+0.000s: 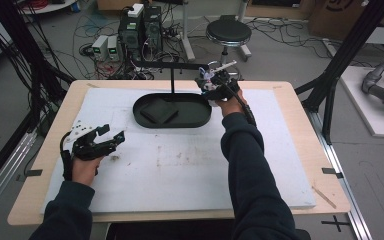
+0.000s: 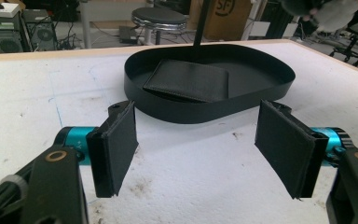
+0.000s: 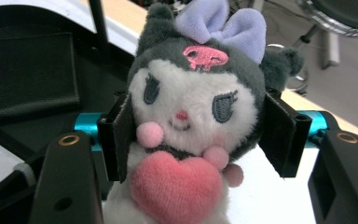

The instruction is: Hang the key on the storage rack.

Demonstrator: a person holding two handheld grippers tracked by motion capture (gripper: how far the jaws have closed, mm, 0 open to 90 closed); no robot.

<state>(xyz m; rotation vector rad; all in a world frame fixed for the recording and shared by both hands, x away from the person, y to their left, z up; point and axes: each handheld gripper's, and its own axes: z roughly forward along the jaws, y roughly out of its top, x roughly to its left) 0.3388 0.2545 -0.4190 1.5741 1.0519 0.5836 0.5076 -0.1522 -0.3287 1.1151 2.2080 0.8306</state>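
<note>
1. Facing its camera, the right gripper (image 3: 196,135) is clamped on a plush doll (image 3: 193,116): dark hood, lilac bow, pink heart.
2. High view places it beside the black tray (image 1: 172,121) near the tabletop's far edge.
3. Left gripper (image 2: 196,149) jaws stand apart.

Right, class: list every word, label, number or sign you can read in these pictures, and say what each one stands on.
"SF": printed in a ring on the brown cardboard box behind the table, left gripper view; any further letters are hidden.
Pink skull sign, no lettering: on the grey and white plush doll's forehead.
Pale labels on the black computer towers: too small to read.
</note>
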